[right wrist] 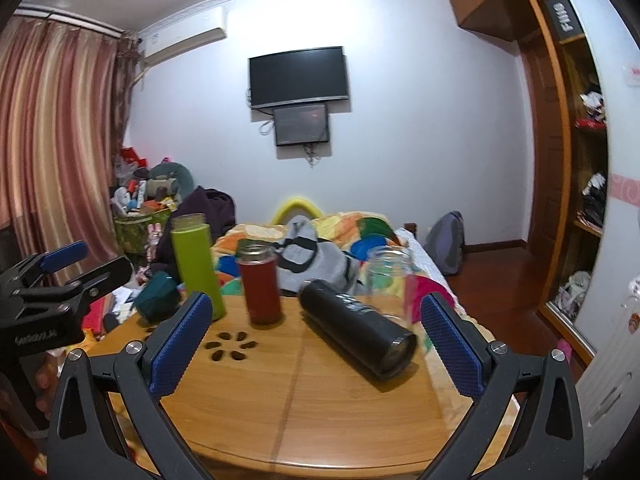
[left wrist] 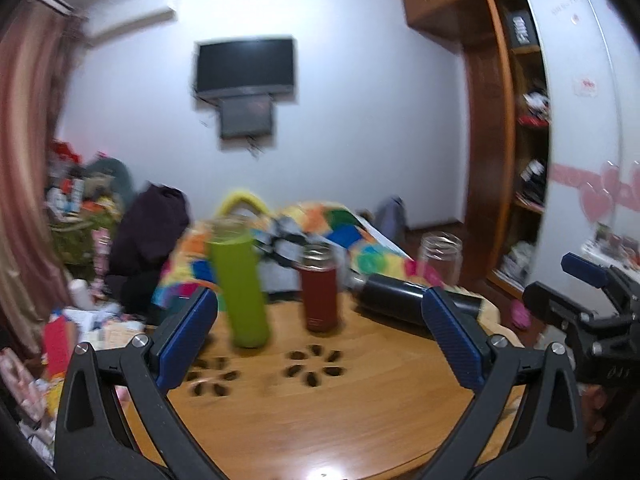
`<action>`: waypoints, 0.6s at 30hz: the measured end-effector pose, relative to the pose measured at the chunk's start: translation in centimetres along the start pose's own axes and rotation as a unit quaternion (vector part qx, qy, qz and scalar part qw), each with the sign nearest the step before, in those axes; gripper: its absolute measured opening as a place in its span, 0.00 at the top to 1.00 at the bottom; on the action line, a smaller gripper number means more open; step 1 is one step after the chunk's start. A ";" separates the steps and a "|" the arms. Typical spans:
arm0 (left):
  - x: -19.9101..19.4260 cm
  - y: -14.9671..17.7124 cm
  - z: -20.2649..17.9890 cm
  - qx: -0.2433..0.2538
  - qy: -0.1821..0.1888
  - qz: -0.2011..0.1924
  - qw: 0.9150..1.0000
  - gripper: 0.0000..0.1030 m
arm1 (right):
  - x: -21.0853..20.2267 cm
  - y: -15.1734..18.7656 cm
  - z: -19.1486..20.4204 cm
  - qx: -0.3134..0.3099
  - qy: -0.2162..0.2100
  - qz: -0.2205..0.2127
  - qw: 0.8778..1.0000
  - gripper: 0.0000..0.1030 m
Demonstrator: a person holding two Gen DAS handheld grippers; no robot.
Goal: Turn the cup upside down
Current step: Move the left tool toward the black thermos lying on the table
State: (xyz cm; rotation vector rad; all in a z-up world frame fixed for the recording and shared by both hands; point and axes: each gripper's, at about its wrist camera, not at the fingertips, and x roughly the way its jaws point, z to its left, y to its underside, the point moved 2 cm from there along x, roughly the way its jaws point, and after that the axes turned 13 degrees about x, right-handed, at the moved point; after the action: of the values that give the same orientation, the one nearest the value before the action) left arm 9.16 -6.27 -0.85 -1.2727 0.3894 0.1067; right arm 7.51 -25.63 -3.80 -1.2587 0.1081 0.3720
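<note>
Several cups are on a small wooden table (right wrist: 340, 412). A green cup (right wrist: 196, 268) stands upright at the back left, a red cup (right wrist: 260, 288) stands upright beside it, a black cup (right wrist: 356, 330) lies on its side, and a clear glass cup (right wrist: 390, 280) stands at the back right. They also show in the left wrist view: the green cup (left wrist: 240, 292), the red cup (left wrist: 320, 294), the black cup (left wrist: 404, 298), the glass cup (left wrist: 440, 258). My left gripper (left wrist: 320, 340) is open and empty, in front of the green and red cups. My right gripper (right wrist: 316, 344) is open and empty, facing the black cup.
The table (left wrist: 320, 420) has flower-shaped cut-outs (left wrist: 314, 366). A bed with a colourful quilt (right wrist: 360, 236) lies behind it. Clutter (right wrist: 140, 204) is piled at the left, a wardrobe (right wrist: 568, 160) stands at the right. A teal object (right wrist: 158, 298) sits by the table's left edge.
</note>
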 end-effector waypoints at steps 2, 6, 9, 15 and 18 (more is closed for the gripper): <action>3.5 -1.3 -1.5 0.003 0.040 0.036 0.999 0.00 | 0.4 0.1 -1.6 0.009 0.015 0.000 1.000 0.00; 10.5 -3.0 -4.9 0.015 0.073 0.113 0.991 0.00 | 1.3 0.9 -5.2 0.028 0.044 0.010 0.999 0.00; 15.6 -3.4 -7.5 0.023 0.079 0.177 0.981 0.00 | 1.8 1.4 -7.0 0.034 0.059 0.015 0.998 0.00; 21.5 -3.4 -11.6 0.034 0.091 0.237 0.967 0.00 | 2.6 2.2 -8.6 0.036 0.066 0.024 0.997 0.00; 23.6 -2.8 -12.7 0.033 0.094 0.275 0.956 0.00 | 3.0 2.4 -8.9 0.037 0.061 0.029 0.997 0.00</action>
State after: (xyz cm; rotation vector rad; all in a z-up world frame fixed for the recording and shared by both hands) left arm 29.03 -22.25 -9.38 -1.0818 0.8996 0.4418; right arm 10.59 -32.77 -9.63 -1.2069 0.2604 0.3376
